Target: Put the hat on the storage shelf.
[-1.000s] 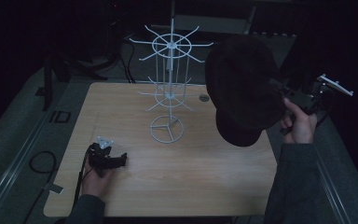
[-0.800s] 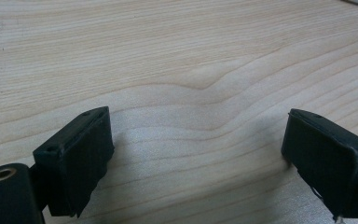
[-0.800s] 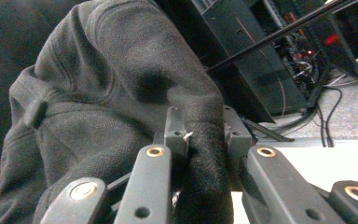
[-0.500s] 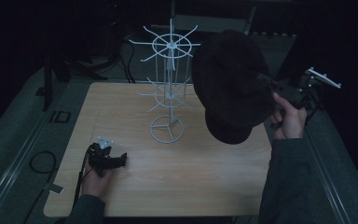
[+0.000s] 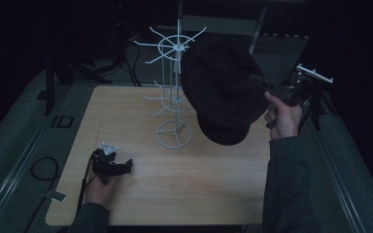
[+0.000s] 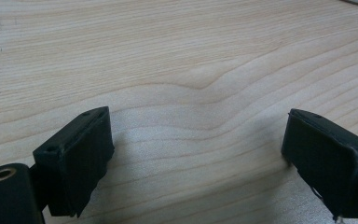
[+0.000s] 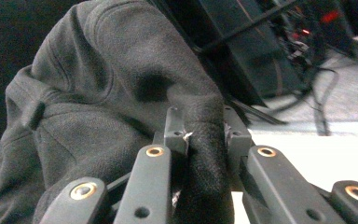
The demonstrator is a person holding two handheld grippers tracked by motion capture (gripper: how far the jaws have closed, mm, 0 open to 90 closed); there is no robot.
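Note:
A dark cap (image 5: 221,90) hangs in the air over the right half of the wooden table (image 5: 141,116), just right of the white wire rack (image 5: 175,92). My right gripper (image 5: 262,86) is shut on the cap's edge; in the right gripper view the dark cap (image 7: 102,107) fabric is pinched between the jaws of the right gripper (image 7: 200,126). My left gripper (image 5: 119,166) rests near the table's front left, held in a hand. In the left gripper view the left gripper (image 6: 196,144) is open above bare wood, with nothing between the jaws.
The white wire rack has a round base (image 5: 173,135) and spoked tiers of hooks. Cables (image 5: 41,170) trail over the grey floor at the left. Dark equipment (image 7: 261,42) stands behind the table.
The right gripper has carried the cap leftwards, closer to the rack's upper tier. The left gripper has stayed where it was.

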